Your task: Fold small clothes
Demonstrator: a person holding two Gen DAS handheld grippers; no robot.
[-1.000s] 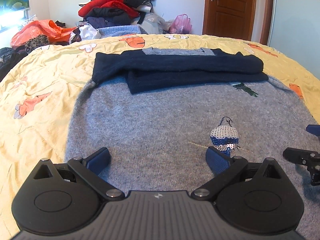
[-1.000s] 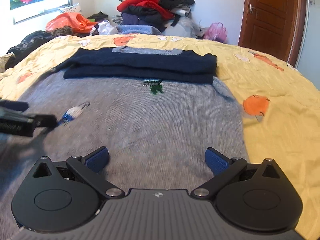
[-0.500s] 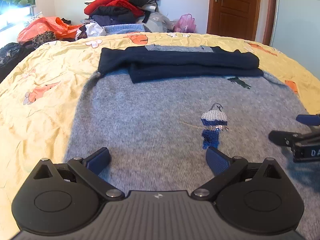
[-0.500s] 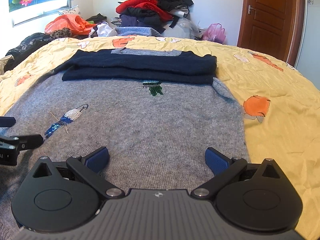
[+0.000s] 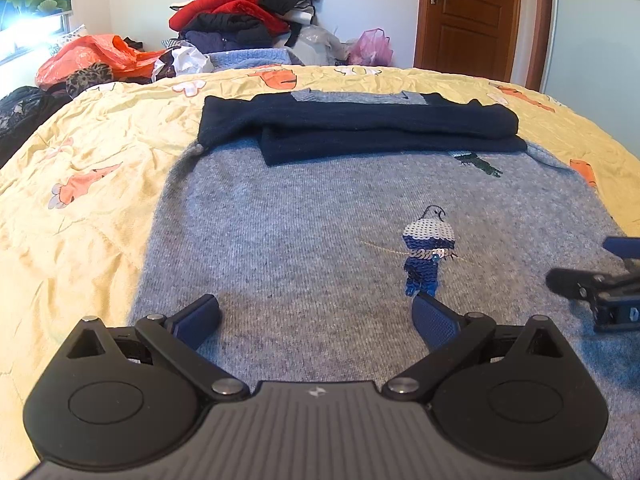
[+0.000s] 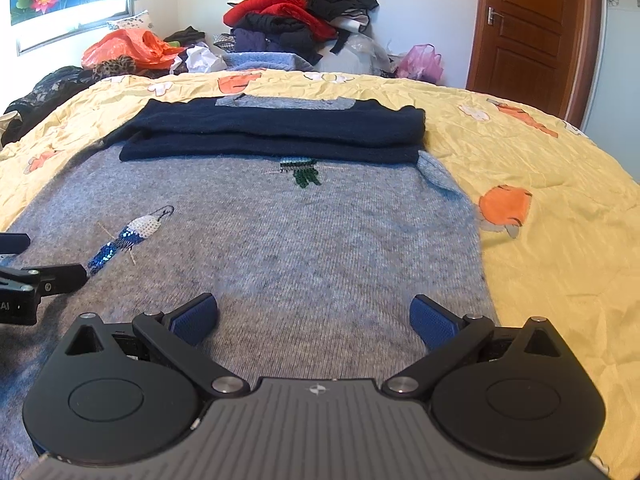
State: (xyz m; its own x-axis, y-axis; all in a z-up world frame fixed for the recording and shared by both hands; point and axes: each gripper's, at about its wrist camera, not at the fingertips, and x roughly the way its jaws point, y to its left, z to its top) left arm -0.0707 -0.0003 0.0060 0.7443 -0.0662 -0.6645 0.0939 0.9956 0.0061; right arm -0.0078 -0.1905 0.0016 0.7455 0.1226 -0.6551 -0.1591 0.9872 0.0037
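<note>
I see the yellow bedspread filling both views, with the grey sweater lying flat across its middle, body spread toward me. Its dark navy sleeves are already folded in across the chest, so I judge the sleeve step done and the body fold left: the hem has yet to go up over them. My left gripper and right gripper both sit low over the hem end, jaws spread wide, pinching nothing.
</note>
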